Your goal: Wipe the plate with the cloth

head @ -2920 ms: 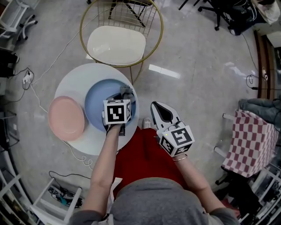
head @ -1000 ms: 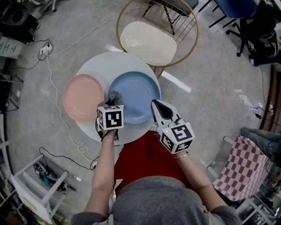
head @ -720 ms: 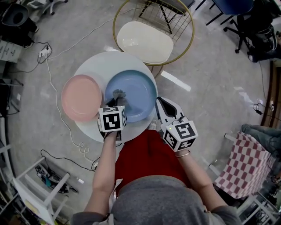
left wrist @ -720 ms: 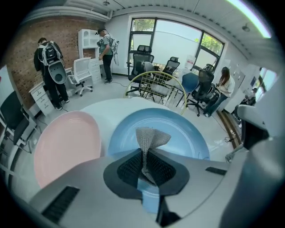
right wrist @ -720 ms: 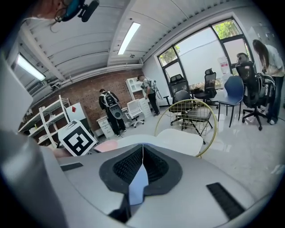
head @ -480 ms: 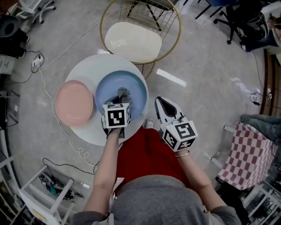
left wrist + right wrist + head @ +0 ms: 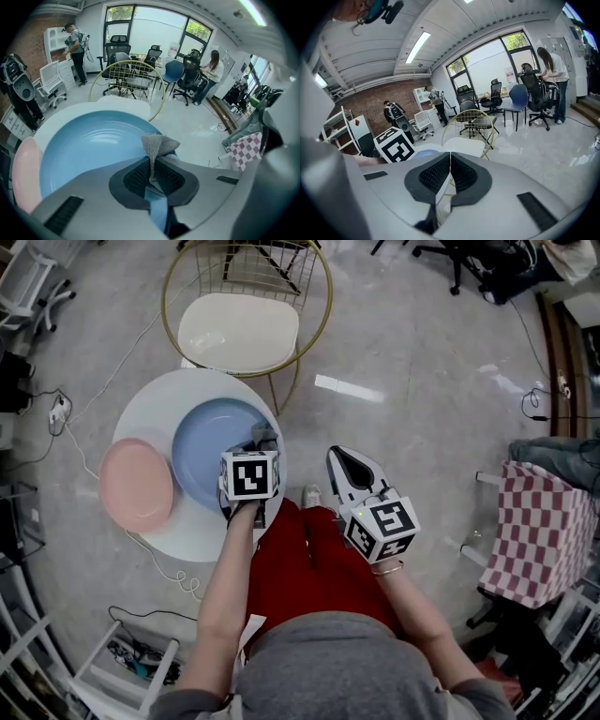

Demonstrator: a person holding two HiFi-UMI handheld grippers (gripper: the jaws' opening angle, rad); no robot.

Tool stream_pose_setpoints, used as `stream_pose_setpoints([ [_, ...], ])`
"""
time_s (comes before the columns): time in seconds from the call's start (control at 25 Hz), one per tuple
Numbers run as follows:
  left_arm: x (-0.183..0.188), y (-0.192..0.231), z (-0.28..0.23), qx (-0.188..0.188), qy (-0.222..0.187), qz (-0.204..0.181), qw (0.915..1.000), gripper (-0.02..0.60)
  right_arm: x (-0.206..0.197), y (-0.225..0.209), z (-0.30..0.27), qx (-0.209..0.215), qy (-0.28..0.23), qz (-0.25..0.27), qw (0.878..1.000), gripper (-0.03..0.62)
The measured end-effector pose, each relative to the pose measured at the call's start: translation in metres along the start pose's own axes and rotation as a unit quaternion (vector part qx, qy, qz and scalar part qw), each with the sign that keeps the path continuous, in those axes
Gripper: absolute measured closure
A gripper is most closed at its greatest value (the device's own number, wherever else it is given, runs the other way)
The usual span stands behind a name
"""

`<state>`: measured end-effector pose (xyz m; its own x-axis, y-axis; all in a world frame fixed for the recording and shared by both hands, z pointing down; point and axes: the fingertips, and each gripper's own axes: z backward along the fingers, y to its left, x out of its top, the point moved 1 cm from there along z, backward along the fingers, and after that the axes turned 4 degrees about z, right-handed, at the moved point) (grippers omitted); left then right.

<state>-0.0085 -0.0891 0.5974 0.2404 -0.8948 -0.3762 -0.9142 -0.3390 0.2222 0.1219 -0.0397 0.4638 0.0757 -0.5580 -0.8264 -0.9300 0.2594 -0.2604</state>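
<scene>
Jaws on left gripper point(image 7: 151, 161) are pinching together on the grey knit cloth point(image 7: 159, 143). A narrow strip is running down between the pads and a folded corner is sticking out past the tips. Head view is showing the left gripper point(image 7: 260, 444) reaching over the near right part of the blue plate point(image 7: 206, 451), cloth point(image 7: 265, 436) sitting above the plate's right side near the rim. Can't tell if the cloth is actually touching the plate surface. Blue plate point(image 7: 89, 150) is filling most of the left gripper view and lying flat on the round white table point(image 7: 187, 390). Pink plate point(image 7: 136, 484) is lying just beside it on the left, hanging over the table's left edge, rims touching or nearly. Right gripper point(image 7: 450, 164) is showing its jaws closed pad to pad with nothing between them. It's hovering off the table, right gripper point(image 7: 345, 465) sitting beside the table's right edge above the red garment point(image 7: 300, 568), well apart from both plates. It's pointing toward the gold wire chair point(image 7: 239, 332) with the cream seat standing beyond the table.
</scene>
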Motion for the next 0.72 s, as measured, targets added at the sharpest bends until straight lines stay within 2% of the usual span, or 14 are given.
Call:
stream_pose_setpoints([
  [0.24,-0.027,-0.005,0.006,-0.008,0.032,-0.021,0.9992,0.541,-0.003,0.009,-0.003,0.027,0.004,0.006,1.000,0.565],
  [0.52,-0.055,0.005,0.019,-0.006,0.045,0.004,0.9990,0.543,-0.005,0.034,-0.013,0.073,0.015,0.029,0.997,0.565],
  [0.72,-0.074,0.024,0.034,0.013,0.048,0.023,0.9985,0.543,-0.010,0.055,-0.020,0.103,0.028,0.045,0.993,0.565],
])
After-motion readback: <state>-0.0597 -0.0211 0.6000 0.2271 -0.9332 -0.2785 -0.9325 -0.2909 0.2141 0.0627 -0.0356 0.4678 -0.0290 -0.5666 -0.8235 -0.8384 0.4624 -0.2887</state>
